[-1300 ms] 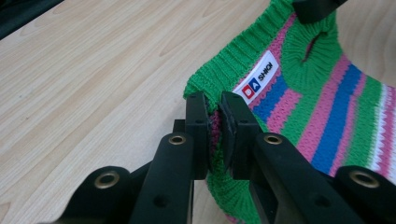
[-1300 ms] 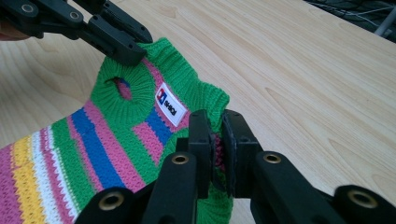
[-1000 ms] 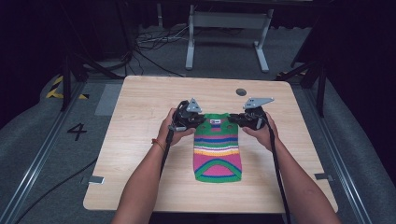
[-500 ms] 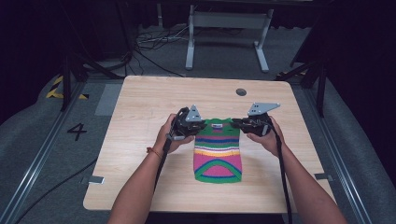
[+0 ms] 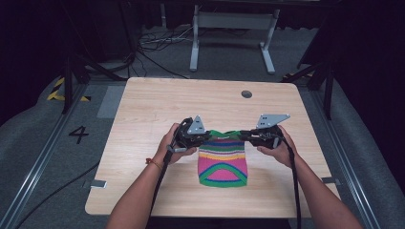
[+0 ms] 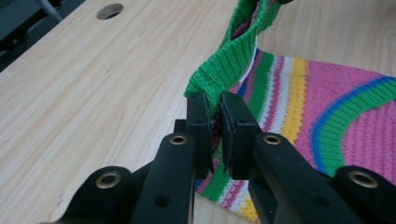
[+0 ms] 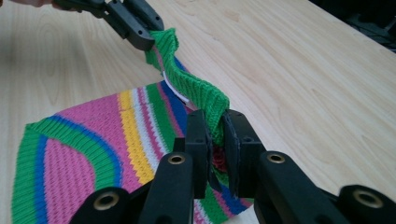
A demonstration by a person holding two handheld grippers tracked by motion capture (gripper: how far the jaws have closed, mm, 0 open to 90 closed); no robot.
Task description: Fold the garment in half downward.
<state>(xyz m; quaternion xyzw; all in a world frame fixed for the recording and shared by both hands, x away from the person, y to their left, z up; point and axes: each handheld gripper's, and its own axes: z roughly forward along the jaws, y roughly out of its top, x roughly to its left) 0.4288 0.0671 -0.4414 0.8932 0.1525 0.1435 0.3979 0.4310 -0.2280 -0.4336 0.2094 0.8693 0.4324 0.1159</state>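
A small striped knitted sweater [image 5: 223,162] lies on the wooden table [image 5: 143,109], near the person's edge and about in the middle from side to side. Its long way runs from the far side toward the person, with the green neck band [image 6: 229,65] at the far end. The left gripper [image 5: 206,137] pinches one corner of that green band, and its jaws are squeezed tight on the knit, as the left gripper view shows. The right gripper [image 5: 242,135] pinches the other corner the same way, jaws closed on the green edge [image 7: 205,95]. The band hangs between them like a little rope, lifted off the wood, while the pink and green bottom part lies flat on the table. Both grippers sit at the far end of the sweater, one on each side, just about level with each other, so neither hand is nearer. I think the rest of the sweater trails back toward the person, so any pull or lift would start from the top
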